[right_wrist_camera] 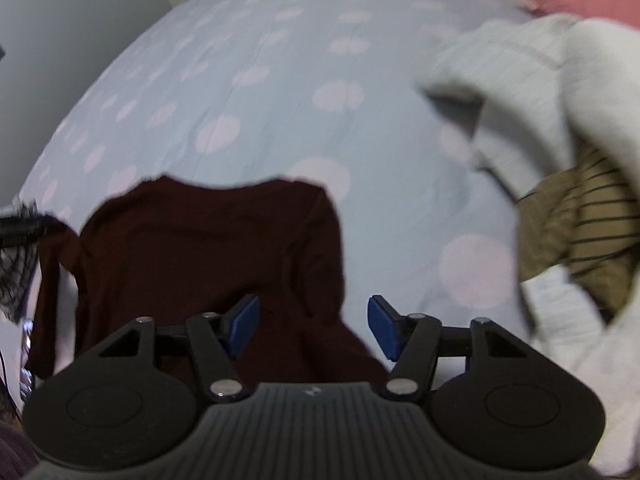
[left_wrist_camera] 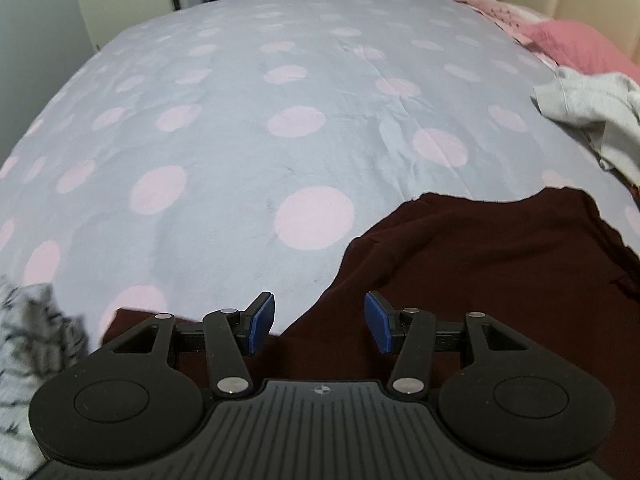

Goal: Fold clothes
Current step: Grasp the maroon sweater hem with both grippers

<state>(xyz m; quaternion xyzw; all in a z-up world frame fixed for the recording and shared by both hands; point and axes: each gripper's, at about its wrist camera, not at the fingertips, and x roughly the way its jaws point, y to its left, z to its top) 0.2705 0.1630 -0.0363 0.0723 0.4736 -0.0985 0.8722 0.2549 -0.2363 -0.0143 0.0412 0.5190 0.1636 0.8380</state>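
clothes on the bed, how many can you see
4: maroon garment nearest, pale grey knit right, tan striped piece beneath it, black-and-white patterned item left. More may be hidden.

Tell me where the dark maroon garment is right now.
The maroon garment lies spread on the polka-dot bedspread at the near edge, under both grippers; in the right wrist view it sits lower left, apart from the pale clothes pile on the right.

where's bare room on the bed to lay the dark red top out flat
Free: the dotted bedspread beyond and left of the dark red top. Crowded: the right edge, with the white garment, striped tan garment and pink pillow.
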